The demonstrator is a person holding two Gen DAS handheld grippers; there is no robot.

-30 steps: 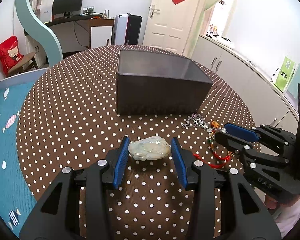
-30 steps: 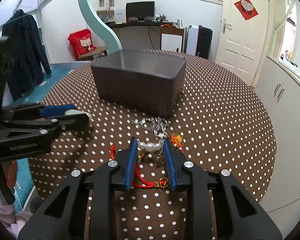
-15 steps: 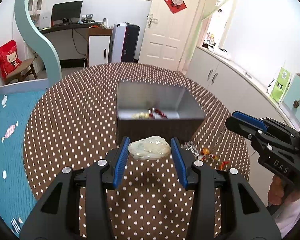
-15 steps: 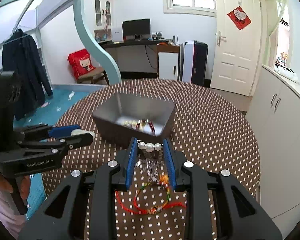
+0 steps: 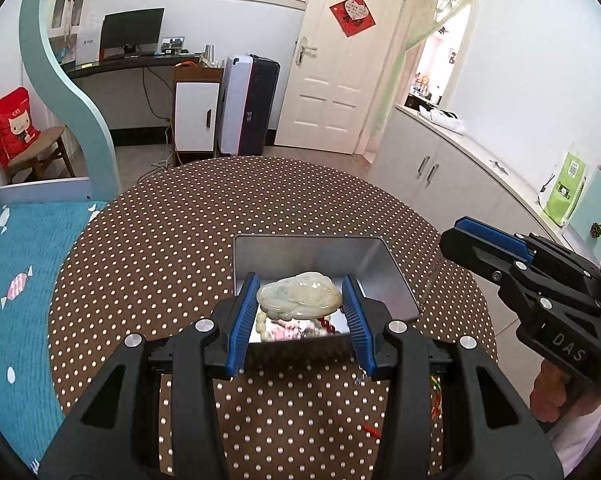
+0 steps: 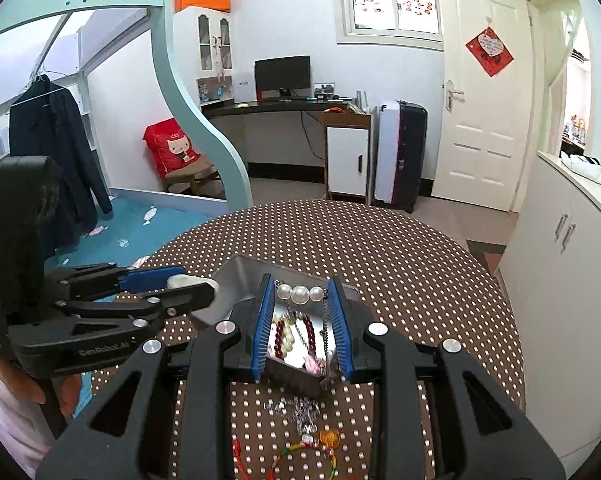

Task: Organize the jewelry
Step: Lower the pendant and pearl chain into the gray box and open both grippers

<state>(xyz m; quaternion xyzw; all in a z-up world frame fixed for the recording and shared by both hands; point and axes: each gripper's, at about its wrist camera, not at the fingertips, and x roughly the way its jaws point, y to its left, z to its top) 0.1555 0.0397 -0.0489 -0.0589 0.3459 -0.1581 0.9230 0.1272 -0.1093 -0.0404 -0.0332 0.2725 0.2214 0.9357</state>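
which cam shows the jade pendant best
The left wrist view: the jade pendant sits centred between the left gripper fingers, its whole pale green face visible above the metal box. The right wrist view shows only a pale sliver of it, side-on.

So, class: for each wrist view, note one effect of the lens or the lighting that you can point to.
Left wrist view: fisheye bends the white door, and the grey metal box floor mirrors the jewelry beneath the pale green jade pendant. Right wrist view: the window is blown out, and the three-pearl piece is sharp.
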